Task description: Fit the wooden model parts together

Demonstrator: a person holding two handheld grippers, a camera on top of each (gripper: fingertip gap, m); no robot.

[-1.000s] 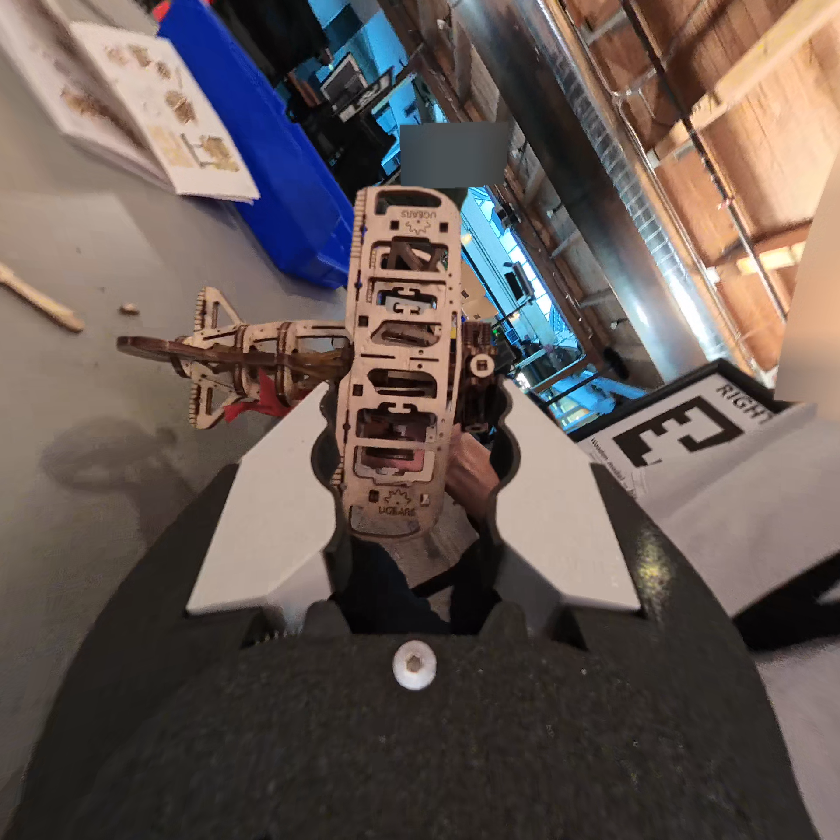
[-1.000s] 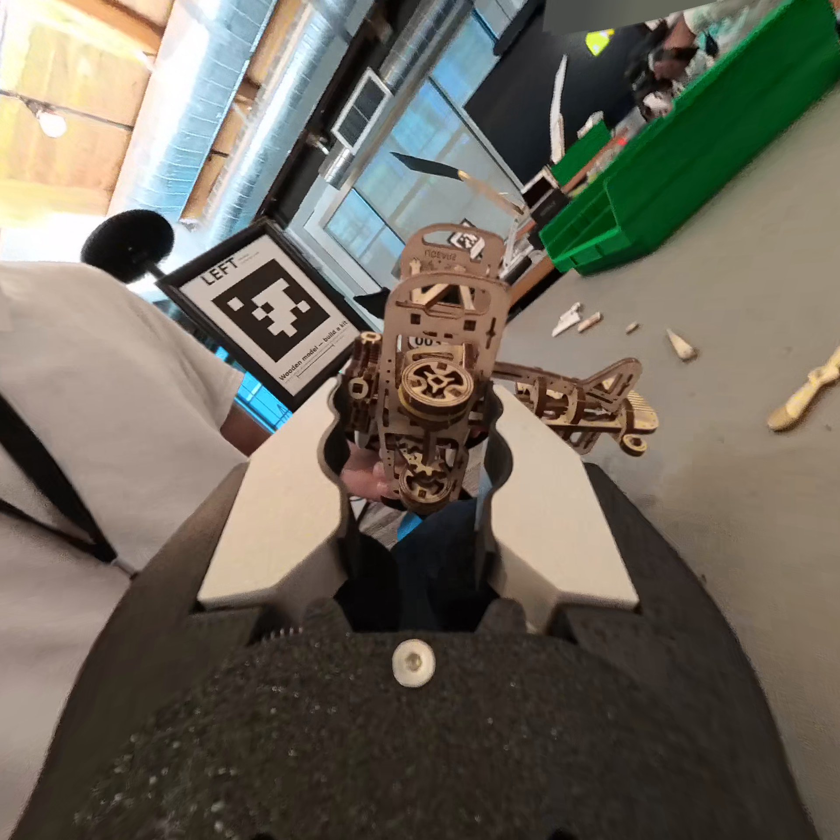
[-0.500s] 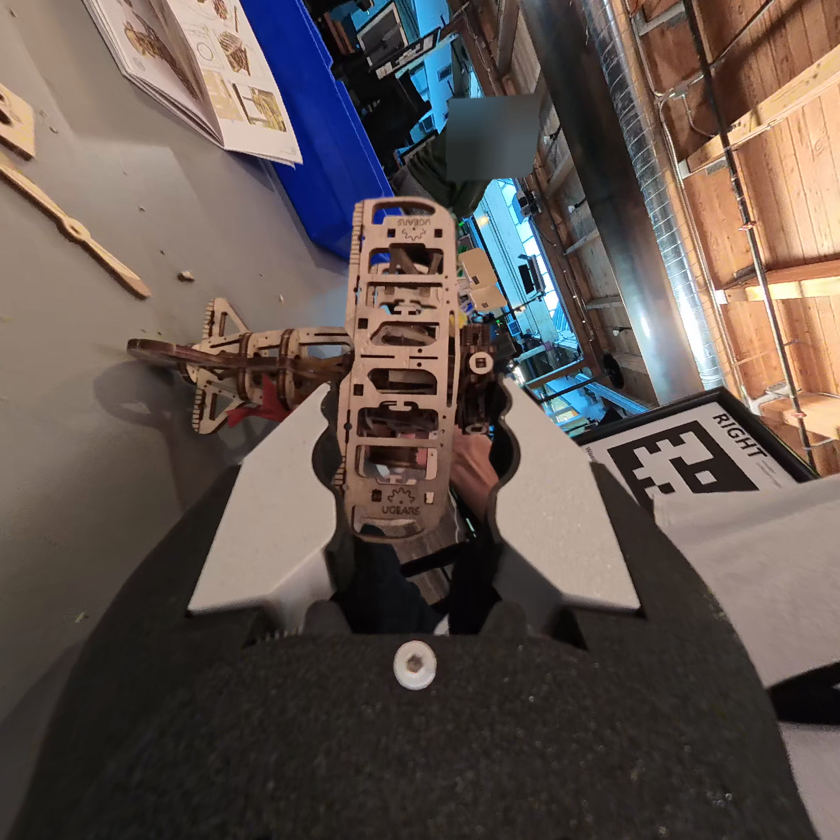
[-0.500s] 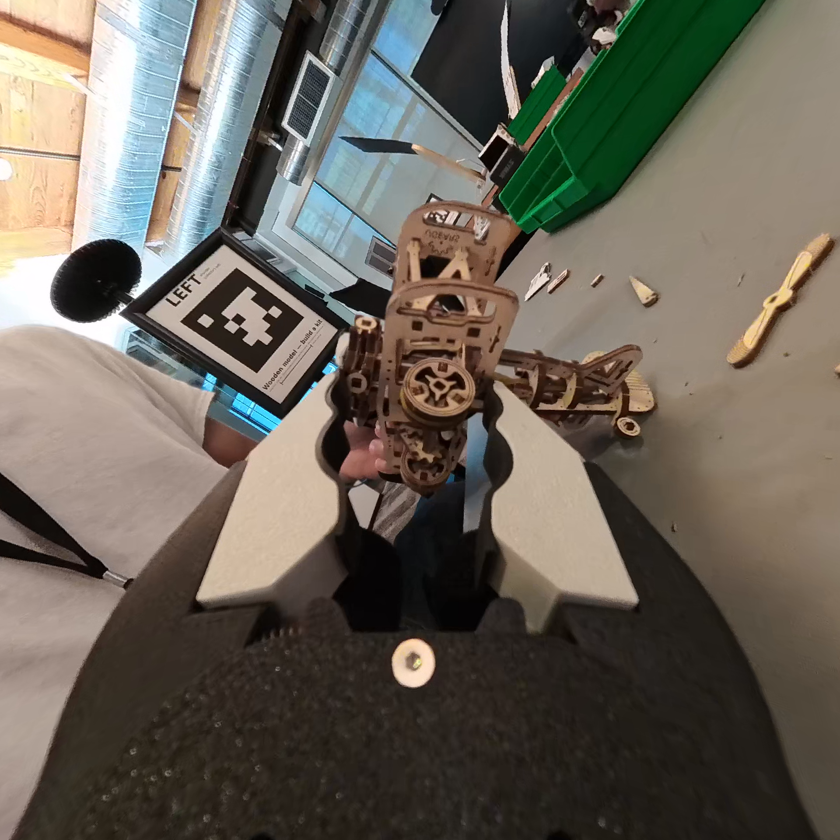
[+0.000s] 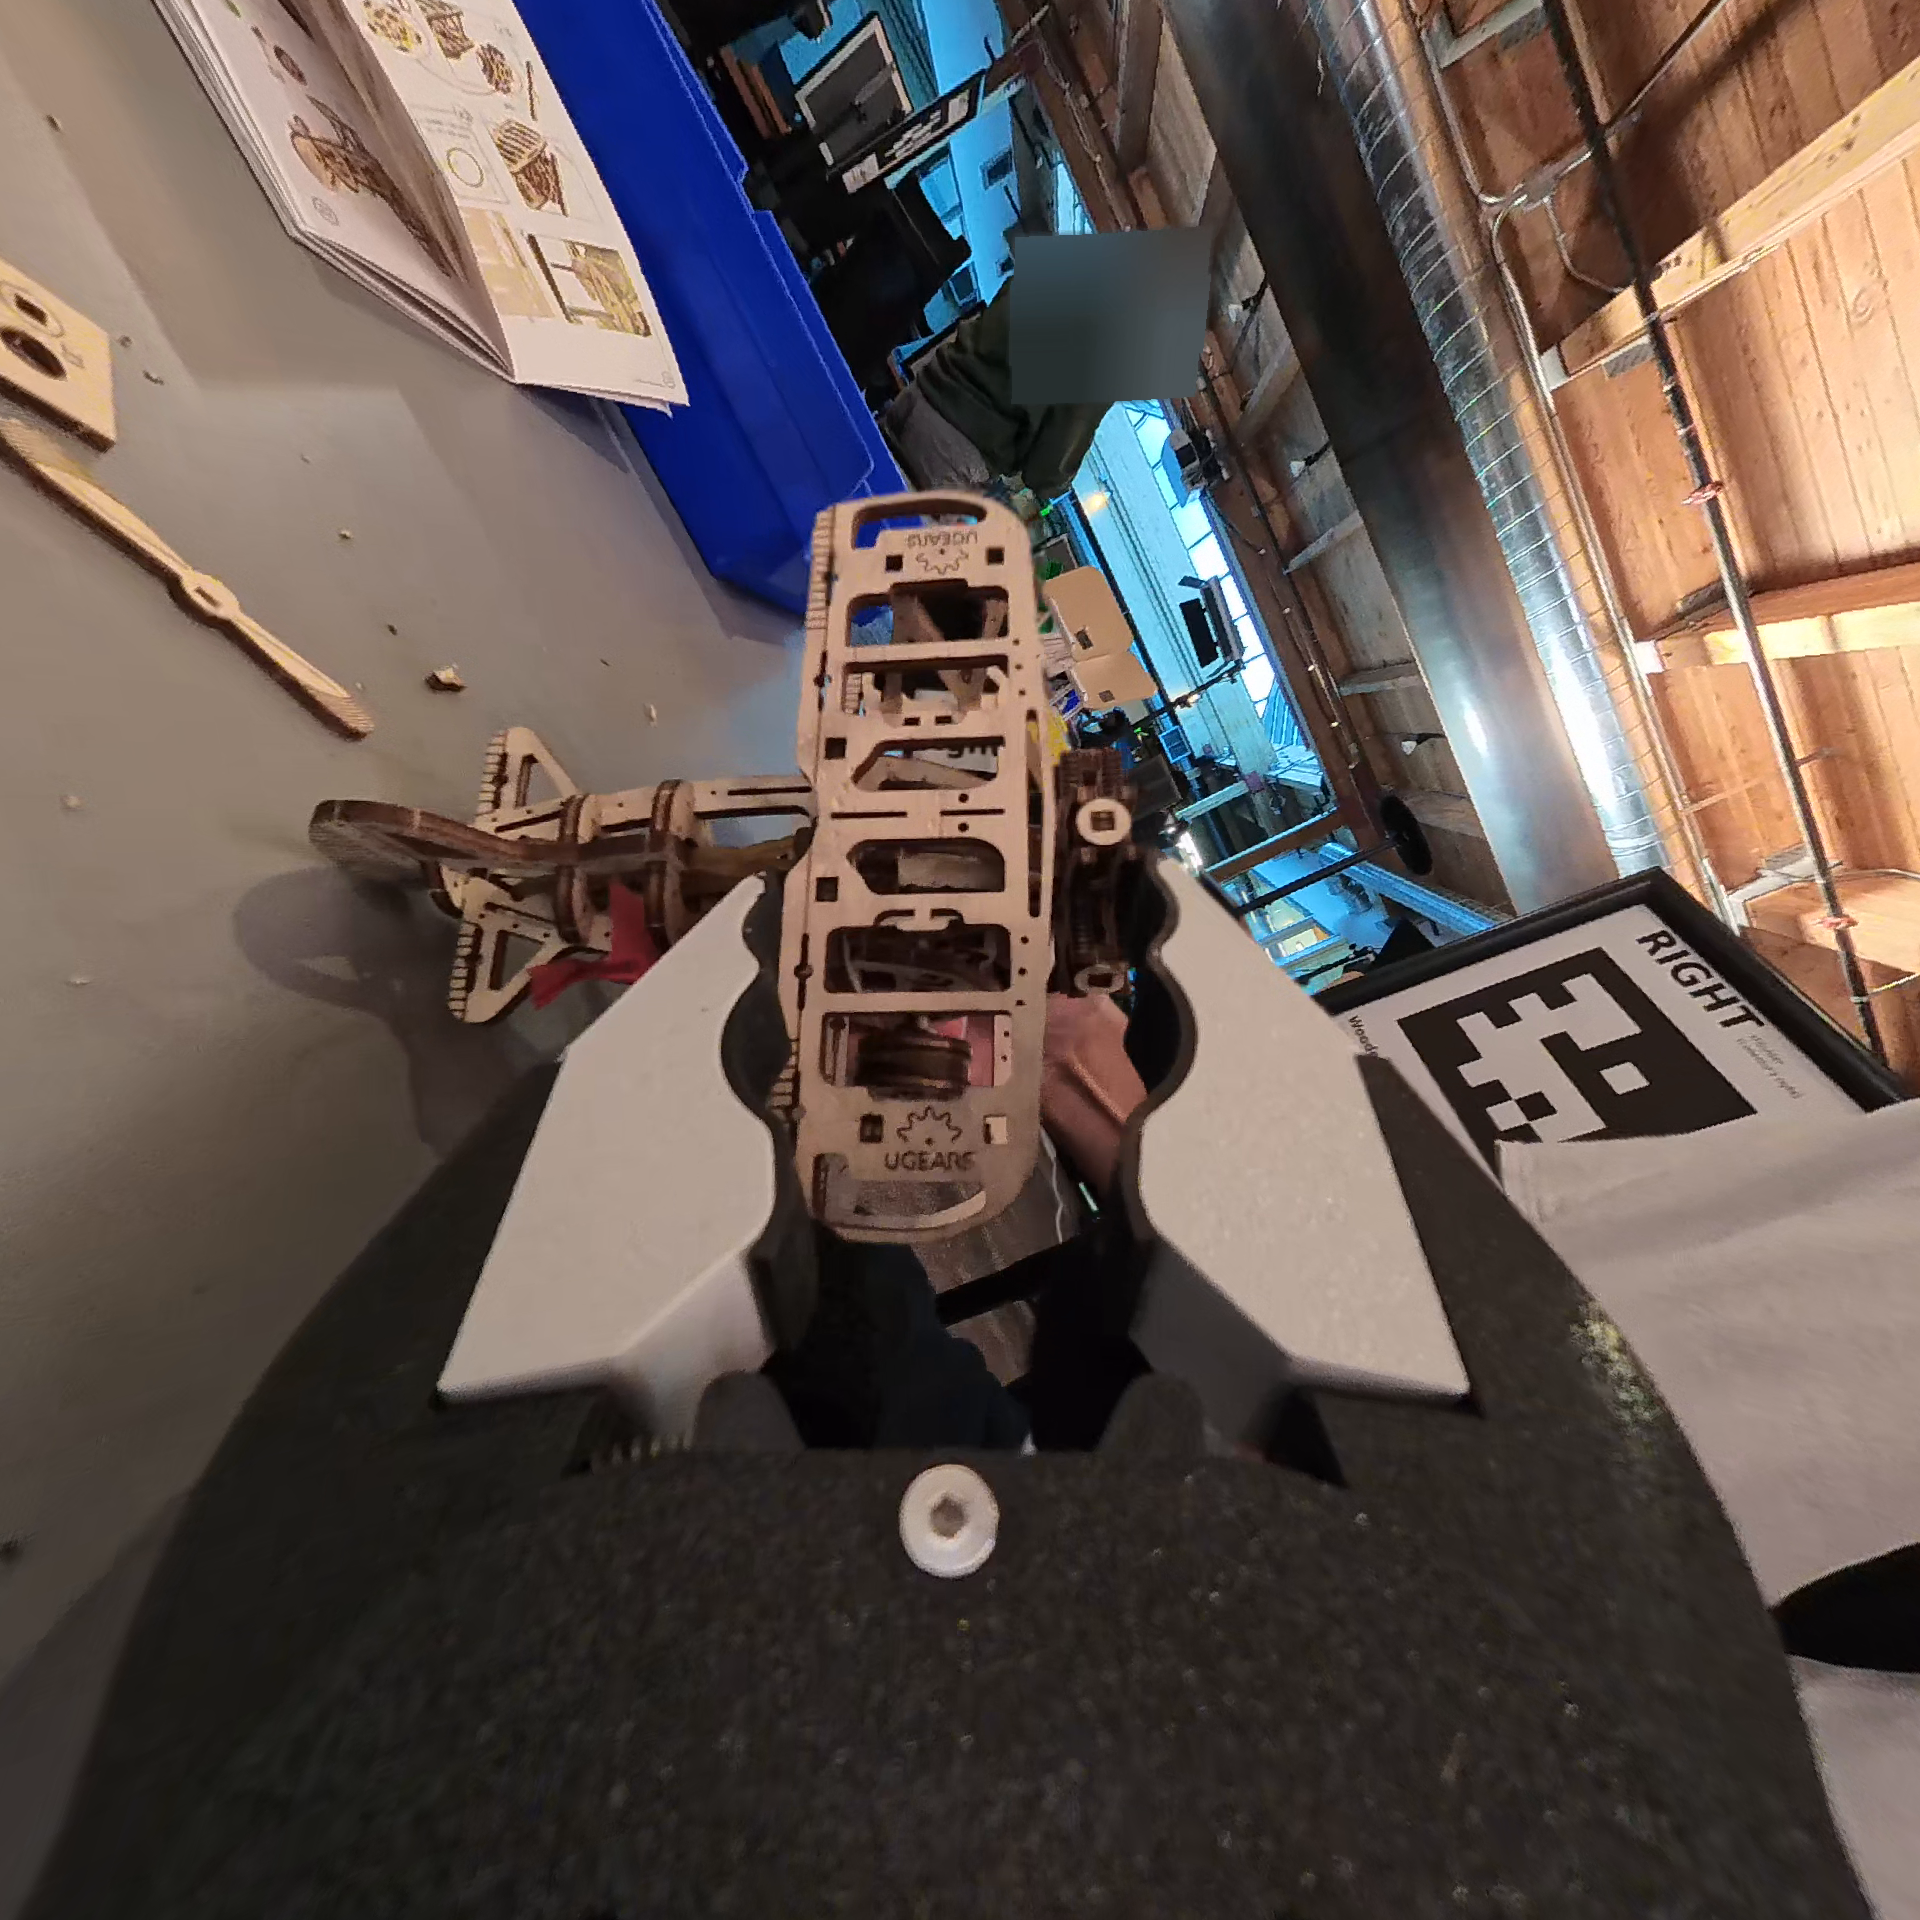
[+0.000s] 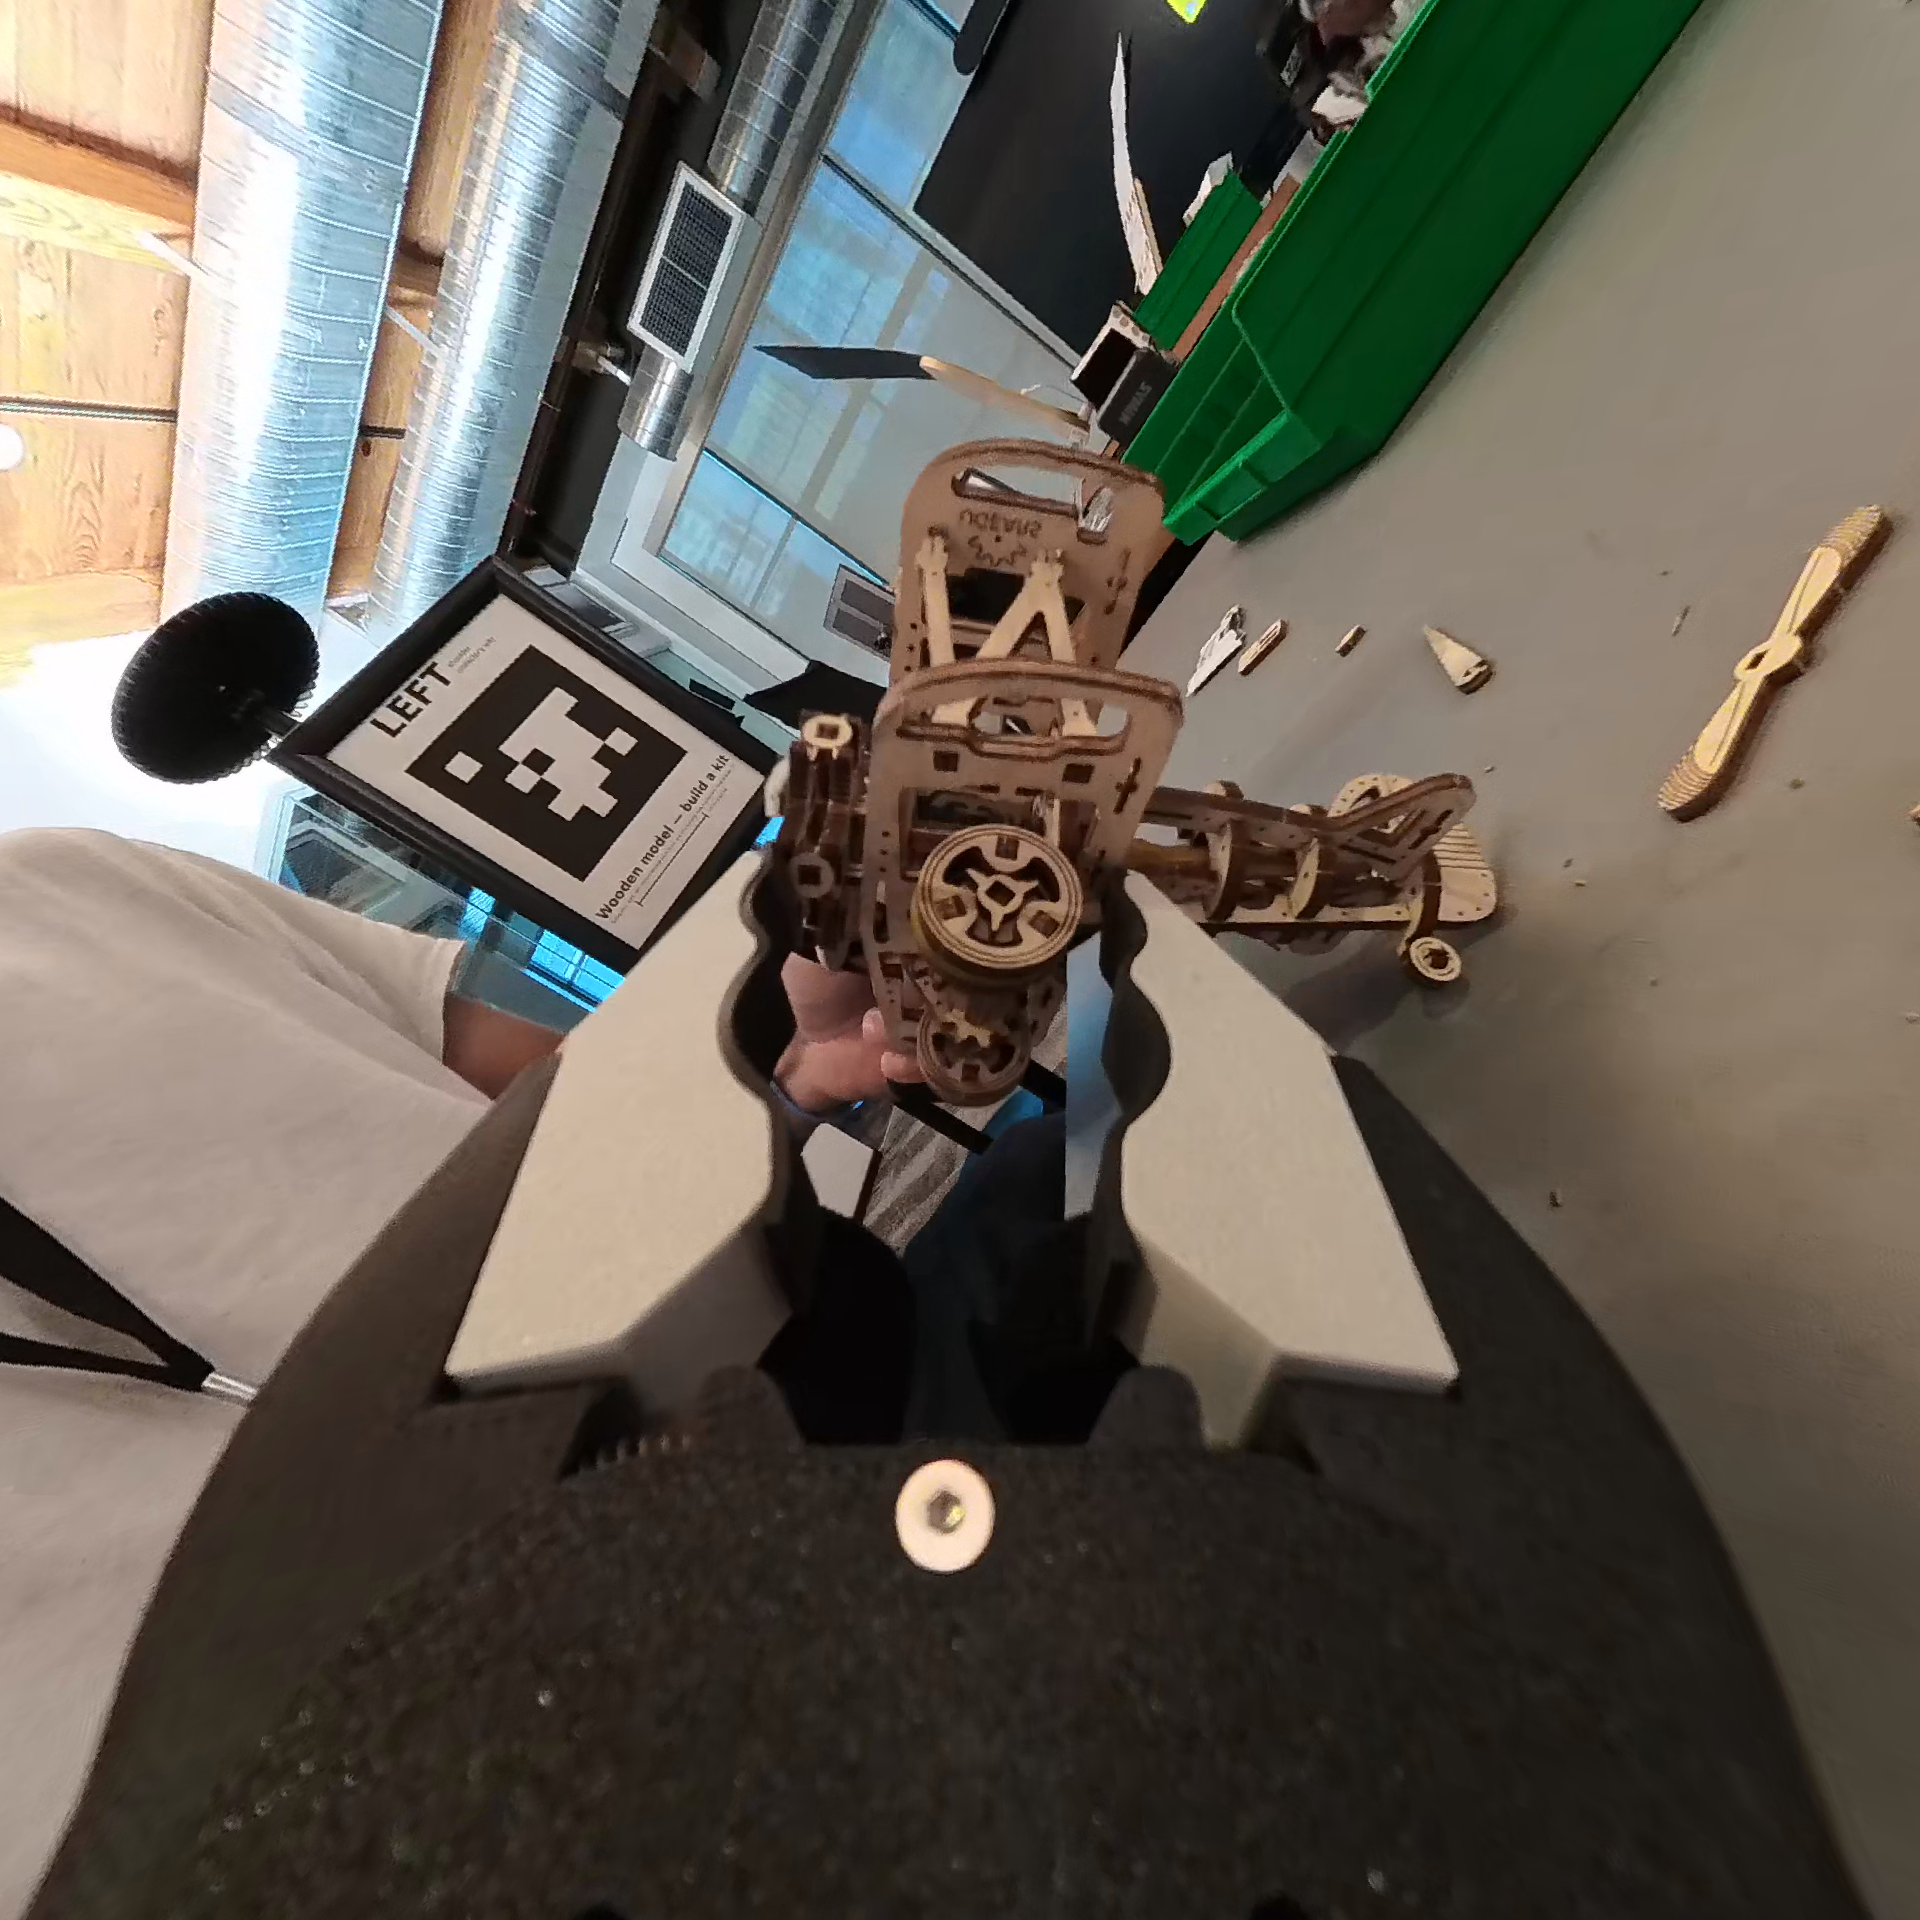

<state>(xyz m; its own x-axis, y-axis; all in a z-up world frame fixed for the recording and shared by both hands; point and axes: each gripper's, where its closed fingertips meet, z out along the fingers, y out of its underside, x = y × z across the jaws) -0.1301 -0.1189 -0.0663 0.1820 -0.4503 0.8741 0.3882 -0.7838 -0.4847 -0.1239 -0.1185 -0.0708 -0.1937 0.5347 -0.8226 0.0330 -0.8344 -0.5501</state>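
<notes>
A wooden biplane model (image 5: 920, 894) is held up between both grippers, just above the grey table (image 5: 260, 1143). My left gripper (image 5: 951, 914) is shut on its wing end, with the slotted wing plate facing the camera. The tail (image 5: 499, 862) points left, close over the table. In the right wrist view my right gripper (image 6: 935, 914) is shut on the model (image 6: 997, 831) from the opposite end, where the wheels (image 6: 992, 902) face the camera. The tail (image 6: 1382, 862) points right. A loose wooden propeller (image 5: 197, 603) lies on the table and also shows in the right wrist view (image 6: 1766, 675).
An open instruction booklet (image 5: 447, 187) and a blue bin (image 5: 727, 312) lie beyond the model on the left. A wooden sheet piece (image 5: 42, 364) is at the left edge. A green bin (image 6: 1403, 260) and small wood scraps (image 6: 1455, 660) are at the right. A person's hand (image 5: 1081, 1070) is behind the model.
Both grippers have turned with the model still held. More of the table, the booklet and the propeller have come into view, and the tail has come closer to the table.
</notes>
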